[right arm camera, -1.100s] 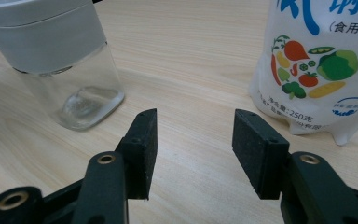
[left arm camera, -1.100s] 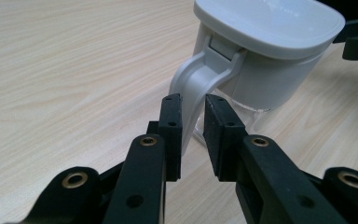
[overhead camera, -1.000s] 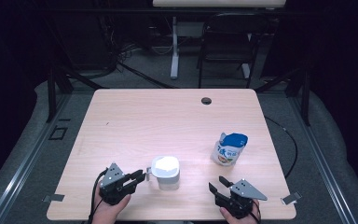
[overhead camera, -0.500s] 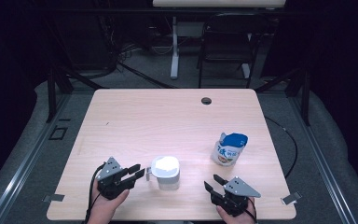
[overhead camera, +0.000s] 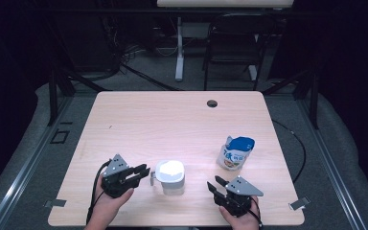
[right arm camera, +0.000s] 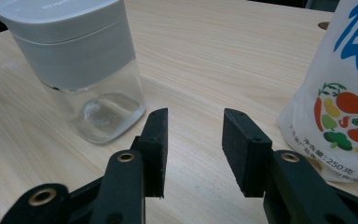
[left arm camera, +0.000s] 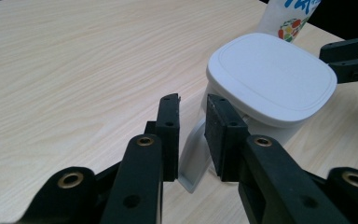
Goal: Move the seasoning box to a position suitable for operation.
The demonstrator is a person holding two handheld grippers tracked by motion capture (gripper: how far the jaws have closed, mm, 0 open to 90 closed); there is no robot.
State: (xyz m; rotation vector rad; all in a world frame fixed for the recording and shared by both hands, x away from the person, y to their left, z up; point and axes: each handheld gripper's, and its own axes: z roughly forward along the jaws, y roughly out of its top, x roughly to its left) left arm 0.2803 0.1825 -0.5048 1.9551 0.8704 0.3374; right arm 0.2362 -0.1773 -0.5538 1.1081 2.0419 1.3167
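A clear jar (overhead camera: 169, 178) with a white, rounded-square lid stood near the front edge of the tabletop (overhead camera: 172, 124), between the two hands. In the right gripper view its glass body (right arm camera: 98, 100) looked empty apart from a faint film low on the wall. A white handle (left arm camera: 193, 158) ran down its side.

The left tongs (overhead camera: 141, 171) lay just beside the jar. In the left gripper view their jaws stood narrowly apart on either side of that handle, the pads (left arm camera: 170, 135) not yet pressing it.

The right tongs (overhead camera: 216, 186) hovered well apart from the jar, jaws open and holding nothing.

A white pouch (overhead camera: 235, 153) with a blue top and printed vegetables stood upright toward the right of the tabletop. Whether it held anything could not be told.
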